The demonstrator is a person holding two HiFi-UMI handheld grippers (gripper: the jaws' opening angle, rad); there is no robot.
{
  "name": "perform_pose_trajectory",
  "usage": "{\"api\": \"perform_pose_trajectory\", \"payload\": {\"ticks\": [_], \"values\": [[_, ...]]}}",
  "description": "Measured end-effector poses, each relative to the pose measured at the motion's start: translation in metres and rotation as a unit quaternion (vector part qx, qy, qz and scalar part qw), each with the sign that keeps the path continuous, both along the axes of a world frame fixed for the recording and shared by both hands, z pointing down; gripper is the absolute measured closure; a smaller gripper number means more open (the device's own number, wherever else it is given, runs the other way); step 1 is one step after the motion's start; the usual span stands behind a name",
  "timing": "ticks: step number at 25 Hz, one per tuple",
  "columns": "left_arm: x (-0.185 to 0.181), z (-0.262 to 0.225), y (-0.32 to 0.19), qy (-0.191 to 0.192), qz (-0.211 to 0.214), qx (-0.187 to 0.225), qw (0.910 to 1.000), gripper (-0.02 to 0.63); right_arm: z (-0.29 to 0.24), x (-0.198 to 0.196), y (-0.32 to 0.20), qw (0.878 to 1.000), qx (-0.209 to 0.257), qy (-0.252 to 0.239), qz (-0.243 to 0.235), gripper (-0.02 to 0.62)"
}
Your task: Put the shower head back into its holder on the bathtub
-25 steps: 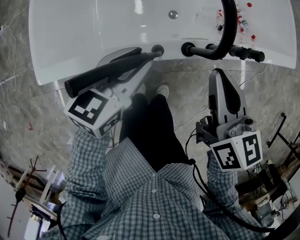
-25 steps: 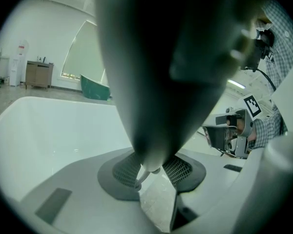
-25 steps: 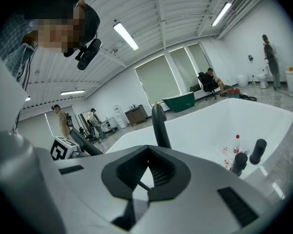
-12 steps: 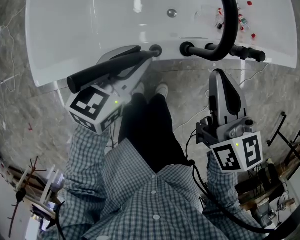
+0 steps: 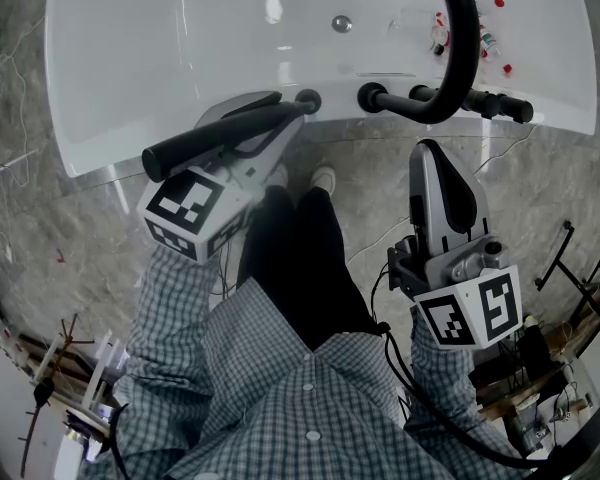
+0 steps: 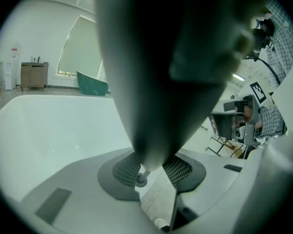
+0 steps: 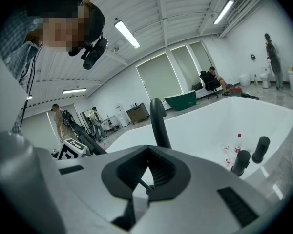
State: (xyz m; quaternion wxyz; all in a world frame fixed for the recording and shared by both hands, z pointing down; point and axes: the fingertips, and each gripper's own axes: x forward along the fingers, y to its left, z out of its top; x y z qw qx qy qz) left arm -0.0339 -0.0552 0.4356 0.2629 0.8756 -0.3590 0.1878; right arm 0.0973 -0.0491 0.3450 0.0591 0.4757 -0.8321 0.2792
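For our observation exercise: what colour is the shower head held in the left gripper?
The shower head is black, clearest in the head view.

Bathtub (image 5: pixel 130 88) fills the top of the head view, near rim toward the person. On that rim, left to right: holder (image 5: pixel 309 99), knob (image 5: pixel 371 96), foot of the arched spout (image 5: pixel 460 38), second knob (image 5: pixel 500 107). The drain (image 5: pixel 341 24) sits in the tub floor behind the holder, and small bottles (image 5: pixel 485 42) lie in the tub behind the spout. The shower head (image 5: pixel 215 140) lies tilted between the jaws of the left gripper (image 5: pixel 285 123), over the rim's left part, far end at the holder; contact can't be told. The right gripper (image 5: pixel 430 155) is in front of the rim, below the spout, apart from it. Shoes (image 5: pixel 325 180) stand on the floor between the two grippers, just in front of the tub.
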Motion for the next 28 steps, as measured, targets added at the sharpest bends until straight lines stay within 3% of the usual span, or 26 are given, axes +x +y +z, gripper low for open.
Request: {"api": "perform_pose_trajectory", "payload": {"ticks": [14, 28], "values": [[0.010, 0.023, 0.002, -0.015, 0.029, -0.008, 0.9995, 0.466, 0.008, -0.005, 0.001, 1.000, -0.001, 0.003, 0.001, 0.588], [0.004, 0.020, 0.002, -0.023, 0.020, -0.007, 0.9995, 0.467, 0.004, -0.012, -0.001, 1.000, 0.007, -0.003, -0.002, 0.589]]}}
